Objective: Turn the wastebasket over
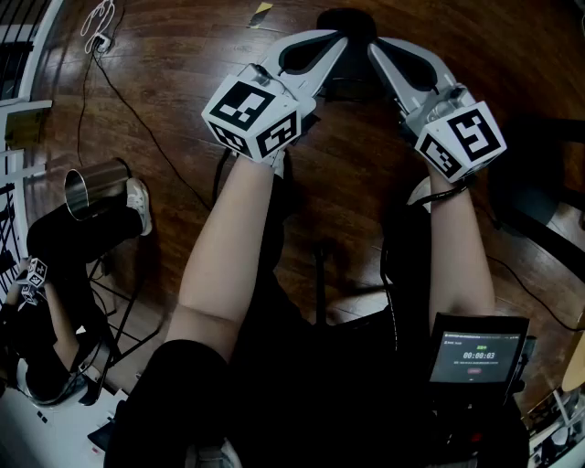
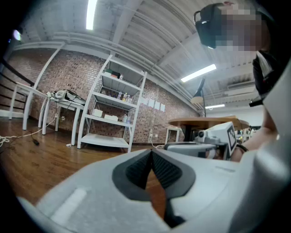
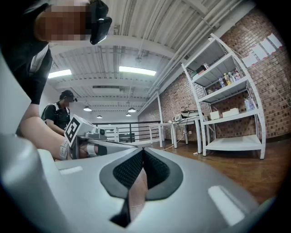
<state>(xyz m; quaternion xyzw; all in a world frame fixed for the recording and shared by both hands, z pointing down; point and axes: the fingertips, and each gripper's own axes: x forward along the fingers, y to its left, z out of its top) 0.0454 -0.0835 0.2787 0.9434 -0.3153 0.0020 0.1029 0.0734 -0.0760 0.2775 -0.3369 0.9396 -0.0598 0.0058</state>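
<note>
1. Reaching forward with both bare forearms stretched out side by side, held the left gripper and the right gripper level above the wood floor.
2. Angled the two tips inward, close but apart.
3. Pressed the left fingers together on nothing; likewise the right fingers.
4. Found the dark wastebasket on the floor under and between the tips, mostly hidden, contact impossible to tell.

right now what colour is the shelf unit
White shelf unit, best in the left gripper view.
</note>
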